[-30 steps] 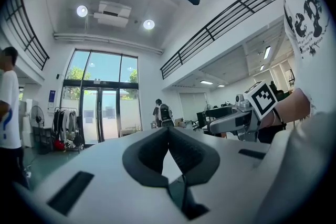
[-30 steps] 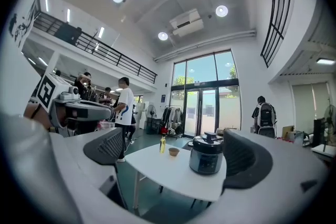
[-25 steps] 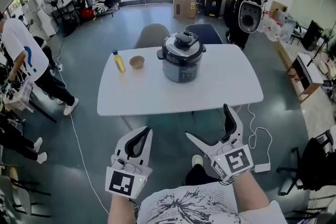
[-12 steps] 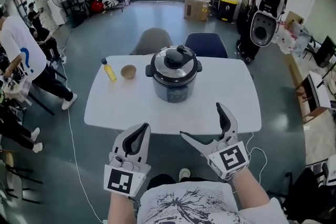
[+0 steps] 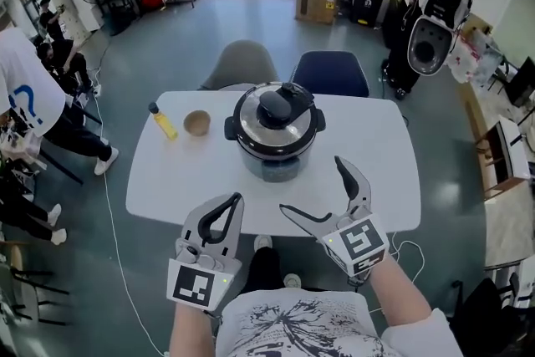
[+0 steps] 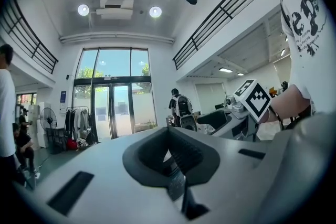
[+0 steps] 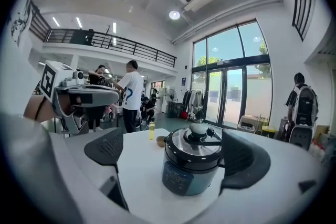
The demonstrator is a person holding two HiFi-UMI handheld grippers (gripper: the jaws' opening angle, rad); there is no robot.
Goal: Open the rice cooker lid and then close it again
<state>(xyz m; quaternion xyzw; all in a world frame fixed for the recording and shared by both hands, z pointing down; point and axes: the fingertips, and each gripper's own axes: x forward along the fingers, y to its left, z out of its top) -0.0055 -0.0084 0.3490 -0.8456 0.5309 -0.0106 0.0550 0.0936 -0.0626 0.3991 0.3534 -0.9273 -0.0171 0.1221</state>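
A dark rice cooker (image 5: 274, 132) with its lid shut and a black knob on top stands in the middle of the white table (image 5: 368, 171). In the right gripper view the rice cooker (image 7: 191, 163) sits straight ahead between the jaws. My right gripper (image 5: 322, 191) is open and held short of the table's near edge, apart from the cooker. My left gripper (image 5: 227, 206) is shut with nothing in it, also near the table's front edge. In the left gripper view the left gripper (image 6: 170, 155) points up at the room, and the cooker is out of sight.
A yellow bottle (image 5: 162, 121) and a small brown bowl (image 5: 196, 123) sit at the table's left. Two chairs (image 5: 328, 73) stand behind the table. People stand at the far left and back right (image 5: 439, 4). A white cable (image 5: 113, 221) runs across the floor.
The table and cooker have come closer to me over the second. Both grippers now reach the table's front edge. Their jaws have not changed.
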